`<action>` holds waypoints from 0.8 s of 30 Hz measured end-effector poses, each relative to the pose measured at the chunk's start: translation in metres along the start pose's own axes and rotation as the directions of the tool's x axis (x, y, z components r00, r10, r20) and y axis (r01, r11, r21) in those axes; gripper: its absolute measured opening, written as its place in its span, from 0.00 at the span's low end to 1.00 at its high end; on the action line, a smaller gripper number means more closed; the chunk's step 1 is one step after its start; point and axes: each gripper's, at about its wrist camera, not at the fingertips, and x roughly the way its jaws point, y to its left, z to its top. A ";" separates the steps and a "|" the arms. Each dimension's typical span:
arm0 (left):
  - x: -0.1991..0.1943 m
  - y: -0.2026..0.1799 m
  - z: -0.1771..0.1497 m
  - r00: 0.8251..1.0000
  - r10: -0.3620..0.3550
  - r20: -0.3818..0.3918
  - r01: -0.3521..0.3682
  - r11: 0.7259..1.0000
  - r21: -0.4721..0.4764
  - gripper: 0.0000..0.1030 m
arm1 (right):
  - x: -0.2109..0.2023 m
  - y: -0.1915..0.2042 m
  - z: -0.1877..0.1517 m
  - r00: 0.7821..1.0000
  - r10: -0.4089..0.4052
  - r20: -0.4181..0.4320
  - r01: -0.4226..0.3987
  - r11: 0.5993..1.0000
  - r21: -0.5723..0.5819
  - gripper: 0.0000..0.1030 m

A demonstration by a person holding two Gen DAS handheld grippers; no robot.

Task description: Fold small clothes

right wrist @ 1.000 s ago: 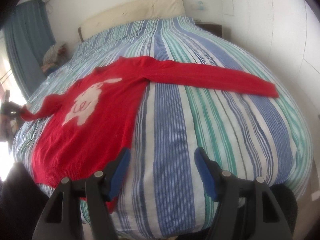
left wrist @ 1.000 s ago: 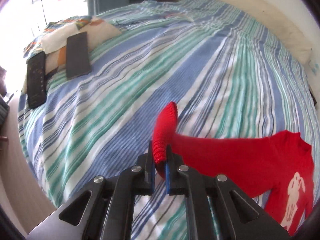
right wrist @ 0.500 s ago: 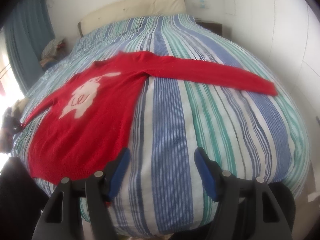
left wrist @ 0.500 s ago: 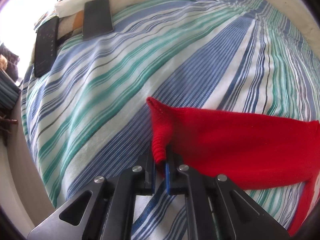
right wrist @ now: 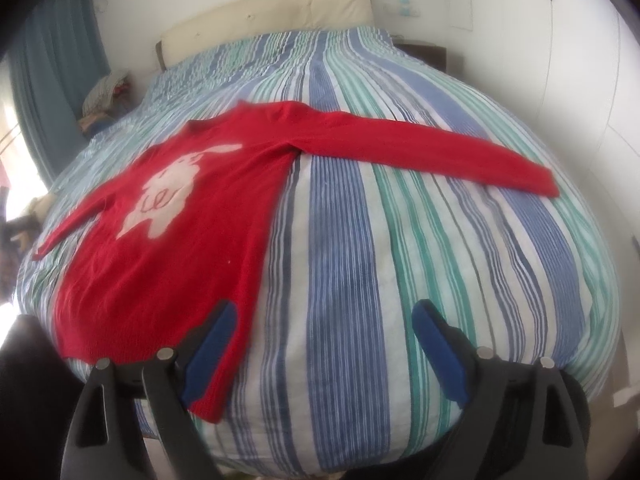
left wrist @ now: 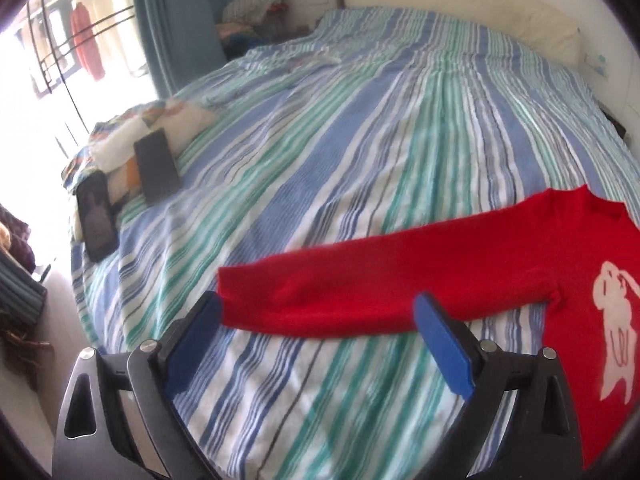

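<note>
The red sweater lies flat and face up on the striped bed, with a pale animal figure on its chest. Both sleeves extend outward from the body. In the right wrist view, one sleeve reaches toward the right edge of the bed, and the hem lies at the near edge.

The left gripper hangs above the other sleeve. Its fingers have just been opening and now stand wide apart. The sleeve cuff lies on the bed beyond the blue pads, and neither pad presses on the fabric.

The right gripper is positioned over the near edge of the bed, beside the lower corner of the sweater. Its fingers have also just been opening and stand wide apart. The left finger overlaps the hem corner in the view; contact cannot be confirmed. Nothing is clamped between the pads.

Two dark flat devices rest on a patterned cushion at the far left side of the bed. A teal curtain hangs beyond.
</note>
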 end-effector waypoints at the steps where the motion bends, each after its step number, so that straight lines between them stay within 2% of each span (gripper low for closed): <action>1: -0.012 -0.012 0.000 1.000 -0.025 0.017 0.024 0.999 0.021 0.95 | 0.002 0.002 0.002 1.000 -0.002 -0.004 0.002 1.000 -0.003 0.86; 5: -0.049 -0.062 -0.004 0.993 -0.104 0.052 0.098 0.989 0.110 0.96 | 0.003 0.007 0.010 1.000 -0.002 -0.001 0.002 1.000 0.002 0.86; 9: -0.076 -0.106 -0.013 0.986 -0.154 0.065 0.141 0.974 0.176 0.96 | -0.001 0.010 0.019 1.000 -0.008 0.012 0.008 1.000 0.005 0.86; 13: -0.100 -0.139 -0.023 0.976 -0.210 0.061 0.194 0.961 0.199 0.96 | -0.005 0.011 0.028 0.999 -0.028 0.016 0.028 1.000 -0.004 0.86; 18: -0.133 -0.171 -0.029 0.959 -0.272 0.074 0.251 0.944 0.212 0.96 | -0.005 0.009 0.046 0.997 -0.075 -0.033 0.076 0.997 0.017 0.88; 21: -0.156 -0.186 -0.023 0.945 -0.305 0.118 0.275 0.937 0.215 0.96 | -0.009 0.013 0.059 0.994 -0.097 -0.052 0.098 0.995 0.020 0.88; 24: -0.178 -0.199 -0.020 0.934 -0.317 0.168 0.270 0.930 0.251 0.97 | -0.018 0.019 0.072 0.994 -0.098 -0.051 0.099 0.995 0.009 0.88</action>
